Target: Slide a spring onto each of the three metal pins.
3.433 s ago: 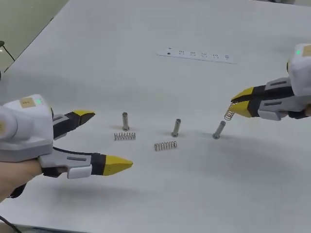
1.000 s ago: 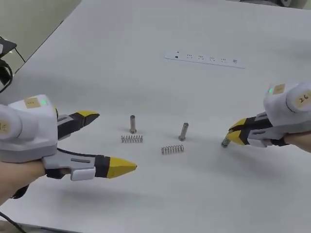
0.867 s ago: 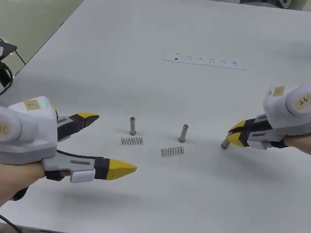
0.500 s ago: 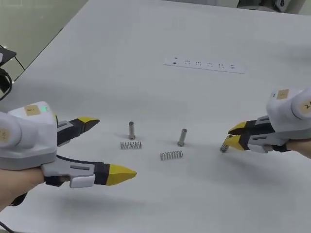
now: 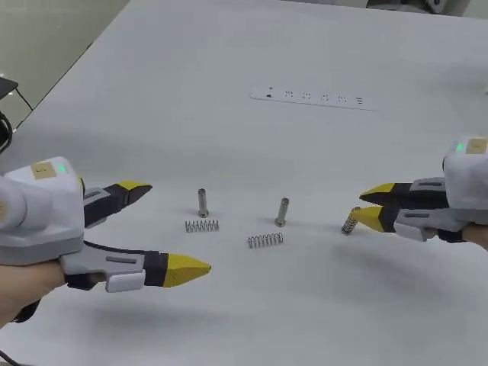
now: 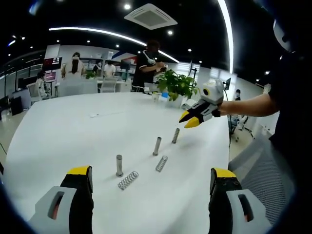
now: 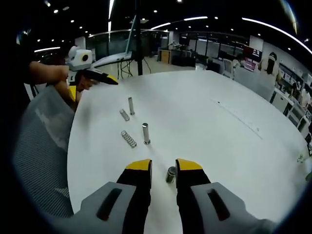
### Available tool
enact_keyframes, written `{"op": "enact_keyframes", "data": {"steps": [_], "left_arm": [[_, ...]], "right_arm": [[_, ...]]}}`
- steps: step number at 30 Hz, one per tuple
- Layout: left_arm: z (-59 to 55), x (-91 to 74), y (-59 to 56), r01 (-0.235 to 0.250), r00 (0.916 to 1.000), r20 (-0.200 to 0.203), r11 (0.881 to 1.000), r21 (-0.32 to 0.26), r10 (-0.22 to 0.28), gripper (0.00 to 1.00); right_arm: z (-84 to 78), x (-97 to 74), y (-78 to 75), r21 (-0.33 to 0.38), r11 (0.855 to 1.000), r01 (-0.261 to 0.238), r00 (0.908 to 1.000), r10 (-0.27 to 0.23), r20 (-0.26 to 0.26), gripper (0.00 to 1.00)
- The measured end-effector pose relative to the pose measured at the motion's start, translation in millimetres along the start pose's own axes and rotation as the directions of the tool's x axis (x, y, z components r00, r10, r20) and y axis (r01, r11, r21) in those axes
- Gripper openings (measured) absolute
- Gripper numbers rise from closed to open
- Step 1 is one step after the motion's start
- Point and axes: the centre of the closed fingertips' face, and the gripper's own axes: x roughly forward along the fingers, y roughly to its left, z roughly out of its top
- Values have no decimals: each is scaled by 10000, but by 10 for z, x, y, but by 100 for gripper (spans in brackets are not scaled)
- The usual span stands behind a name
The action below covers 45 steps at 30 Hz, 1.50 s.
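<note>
Three metal pins stand in a row on the white table. The left pin [image 5: 202, 202] and the middle pin [image 5: 282, 212] are bare. A spring sits coiled around the leaning right pin [image 5: 349, 223]. Two loose springs lie flat: one [image 5: 201, 226] before the left pin, one [image 5: 264, 241] near the middle pin. My right gripper [image 5: 368, 206] is open, its tips just right of the sprung pin [image 7: 170, 174], which stands between its jaws. My left gripper [image 5: 164, 227] hangs wide open at the left, holding nothing, with the pins [image 6: 157, 146] ahead of it.
A white power strip [image 5: 313, 97] lies farther back on the table [image 5: 229, 76]. The right gripper [image 6: 197, 114] shows in the left gripper view, the left gripper [image 7: 92, 73] in the right gripper view. People and office furniture stand beyond the table.
The right gripper came down with the spring onto the right pin, then opened and drew back a little to the right. The left gripper stayed wide open in place.
</note>
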Motion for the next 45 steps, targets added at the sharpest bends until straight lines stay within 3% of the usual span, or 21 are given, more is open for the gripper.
{"op": "enact_keyframes", "data": {"steps": [9,18,28,32,37,41,45], "left_arm": [[5,10,-47,63,10000,-24,10000,10,-63,98],[-21,-25,-48,47,10000,-41,10000,-12,-47,98],[-25,-30,-25,5,10000,-28,10000,-31,-6,98],[-40,-31,-26,28,10000,-62,10000,-63,-29,98],[-49,-39,-21,17,10000,-72,10000,-79,-17,98],[-49,-51,-21,13,9999,-115,10000,-18,-14,98],[-46,-71,-16,-28,10000,-73,10000,-47,28,98]], "right_arm": [[8,-57,196,65,9999,-125,9993,123,352,20],[-158,9,376,-142,9994,-323,9995,324,37,21],[-217,24,401,-13,9991,-425,9991,424,-54,20],[-177,63,456,-301,9978,-597,9981,593,-158,21],[-86,161,544,-1112,9878,-1091,9935,1048,-433,21],[-24,274,606,-2075,9656,-1569,9851,1379,-1028,20],[95,371,650,-2478,9512,-1840,9808,1611,-1099,19]]}}
